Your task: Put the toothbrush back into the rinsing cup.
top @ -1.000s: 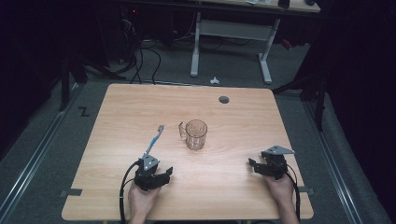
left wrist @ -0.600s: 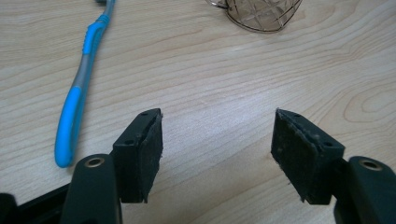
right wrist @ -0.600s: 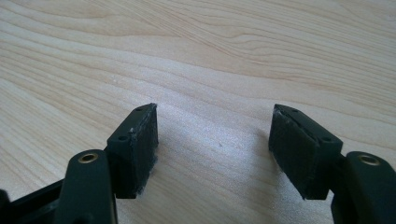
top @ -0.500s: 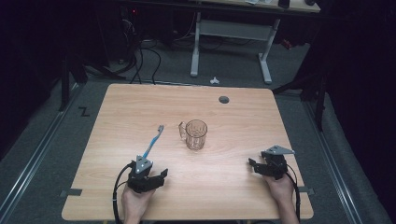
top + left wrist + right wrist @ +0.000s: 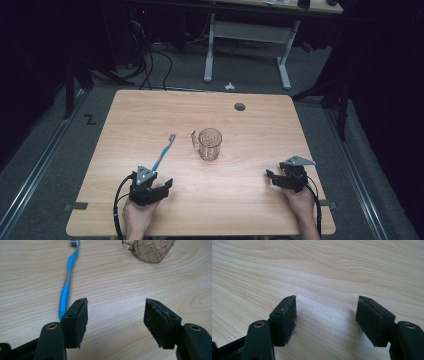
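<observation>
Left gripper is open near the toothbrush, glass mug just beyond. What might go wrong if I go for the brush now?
1. The toothbrush lies flat on the table, beside the left gripper rather than between its open jaws; closing now would likely miss it or pinch only its tip.
2. The glass mug stands close to the brush head; a swing of the handle could knock it.

One readable mark: a black "Z"-shaped tape sign (image 5: pixel 90 119) on the grey floor, left of the light wooden desk (image 5: pixel 150 110). No readable labels, brands or numbers on anything on the desk.
</observation>
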`<state>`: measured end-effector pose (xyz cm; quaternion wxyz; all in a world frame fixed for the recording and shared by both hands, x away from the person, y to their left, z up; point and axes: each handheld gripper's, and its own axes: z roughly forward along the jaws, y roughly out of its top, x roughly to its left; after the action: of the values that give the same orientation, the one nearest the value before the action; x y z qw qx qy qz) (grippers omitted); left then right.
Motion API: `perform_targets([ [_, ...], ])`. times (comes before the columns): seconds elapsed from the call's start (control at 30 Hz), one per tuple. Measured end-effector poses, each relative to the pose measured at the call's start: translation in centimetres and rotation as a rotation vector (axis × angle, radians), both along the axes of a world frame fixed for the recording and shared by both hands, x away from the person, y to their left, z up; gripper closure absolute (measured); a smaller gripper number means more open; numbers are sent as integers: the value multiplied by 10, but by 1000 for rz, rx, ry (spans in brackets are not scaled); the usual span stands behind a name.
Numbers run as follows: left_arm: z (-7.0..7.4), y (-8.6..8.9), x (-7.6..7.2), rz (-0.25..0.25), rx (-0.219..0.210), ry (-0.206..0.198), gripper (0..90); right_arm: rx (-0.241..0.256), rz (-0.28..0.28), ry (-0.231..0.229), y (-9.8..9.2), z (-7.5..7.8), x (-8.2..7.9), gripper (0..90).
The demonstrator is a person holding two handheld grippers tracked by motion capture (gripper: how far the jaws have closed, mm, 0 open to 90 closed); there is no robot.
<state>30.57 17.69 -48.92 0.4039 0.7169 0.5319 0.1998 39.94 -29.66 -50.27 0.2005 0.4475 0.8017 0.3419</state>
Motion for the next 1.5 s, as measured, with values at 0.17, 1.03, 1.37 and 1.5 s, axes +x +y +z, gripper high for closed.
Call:
perform_targets([
  [0.17, 3, 6, 4, 17, 26, 20, 356, 0, 0, 0, 0, 0, 0, 334],
  [1.03, 21, 17, 28, 20, 96, 94, 406, 0, 0, 0, 0, 0, 0, 335],
  [1.37, 34, 18, 44, 3, 157, 108, 415, 0, -2, 0, 0, 0, 0, 335],
  [1.5, 35, 18, 49, -2, 176, 102, 409, 0, -1, 0, 0, 0, 0, 335],
])
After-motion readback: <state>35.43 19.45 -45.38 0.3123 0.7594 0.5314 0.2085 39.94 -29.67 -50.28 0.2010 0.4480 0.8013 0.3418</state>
